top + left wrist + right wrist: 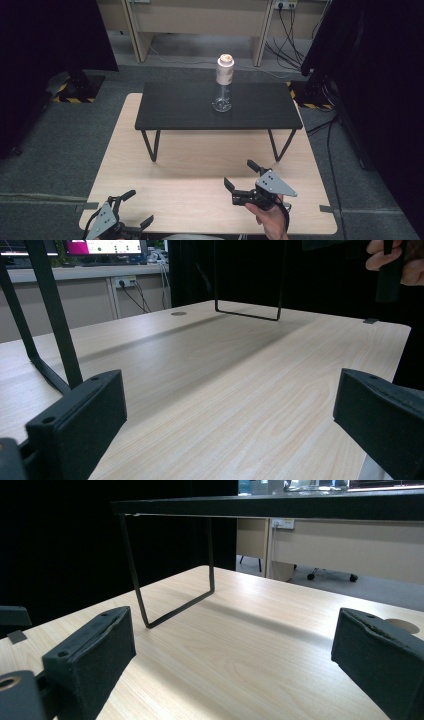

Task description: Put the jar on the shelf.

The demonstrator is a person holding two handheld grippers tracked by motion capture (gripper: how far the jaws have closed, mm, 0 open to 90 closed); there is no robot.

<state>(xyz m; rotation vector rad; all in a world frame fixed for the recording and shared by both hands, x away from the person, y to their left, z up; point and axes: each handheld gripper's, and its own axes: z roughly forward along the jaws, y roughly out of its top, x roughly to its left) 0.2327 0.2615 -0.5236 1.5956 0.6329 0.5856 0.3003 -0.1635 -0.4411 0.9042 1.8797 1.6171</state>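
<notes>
Both grippers, the left gripper (pixel 134 209) and right gripper (pixel 241 175), hover released near the wooden table's (pixel 200 150) front edge; far away, the bottle (pixel 223 83) stands upright on the black shelf (pixel 180 107), its label unreadable.

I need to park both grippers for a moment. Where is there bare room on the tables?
The wooden table is bare between the black shelf's legs and the left gripper and right gripper. The black shelf is free either side of the bottle; nowhere is crowded.
</notes>
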